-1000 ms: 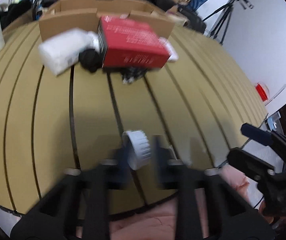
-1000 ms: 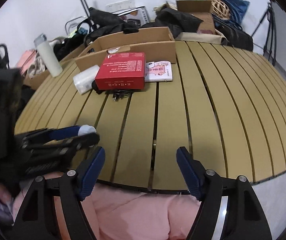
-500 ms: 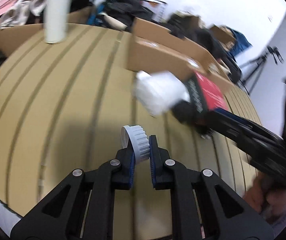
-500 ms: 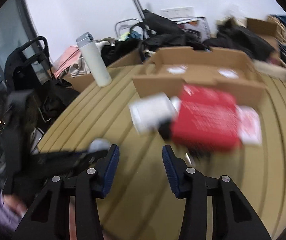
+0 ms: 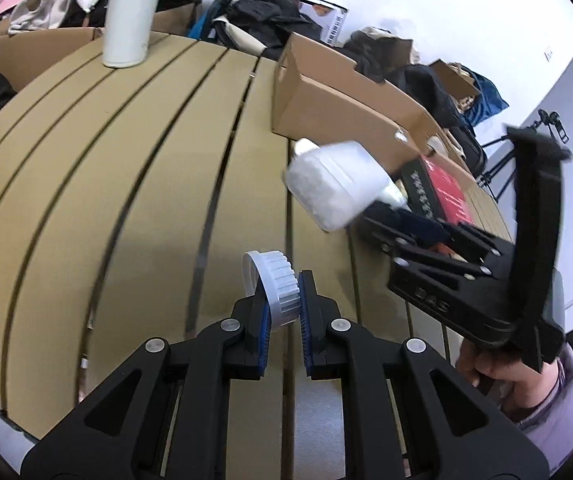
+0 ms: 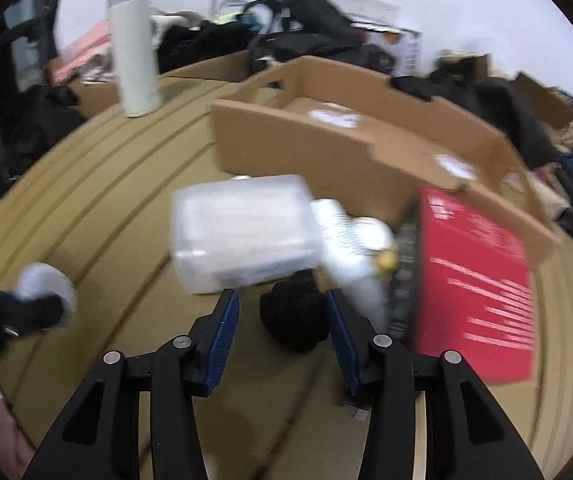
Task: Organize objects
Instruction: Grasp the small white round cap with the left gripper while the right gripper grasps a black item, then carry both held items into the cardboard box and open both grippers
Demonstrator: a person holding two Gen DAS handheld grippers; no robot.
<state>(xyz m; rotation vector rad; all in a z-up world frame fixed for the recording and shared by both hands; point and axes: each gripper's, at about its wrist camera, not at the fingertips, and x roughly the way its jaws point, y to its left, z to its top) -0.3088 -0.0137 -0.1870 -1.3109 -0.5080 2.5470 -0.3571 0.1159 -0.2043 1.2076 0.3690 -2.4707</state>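
- Cap (image 5: pixel 276 286) first: our left gripper (image 5: pixel 282 312) is closed on a white ribbed screw cap, pinched across its flat faces, held above the slatted desk (image 5: pixel 86 184) near its front edge.
- Our right gripper (image 6: pixel 282 332) has its jaws parted wide and holds nothing; the translucent white plastic container (image 6: pixel 242 234) lies just ahead of its fingertips, slightly left of centre.
- A round black object (image 6: pixel 292 316) sits on the desk right between the right fingers, nearer to them than the container is.
- The container lies on its side with its long axis running roughly across the right gripper's line of sight; in the left view it is ahead and to the right (image 5: pixel 336 184).
- We judge the right gripper much the nearer to it, and the container looks wider than the present jaw gap, so a grasp would need a narrower face.
- A white bottle (image 6: pixel 350 240) lies just beside the container, and a red box (image 6: pixel 474 280) lies beyond that.
- The open cardboard box (image 6: pixel 346 140) stands behind them, a likely destination.
- Motion blur hides whether the container has an open neck for the cap.
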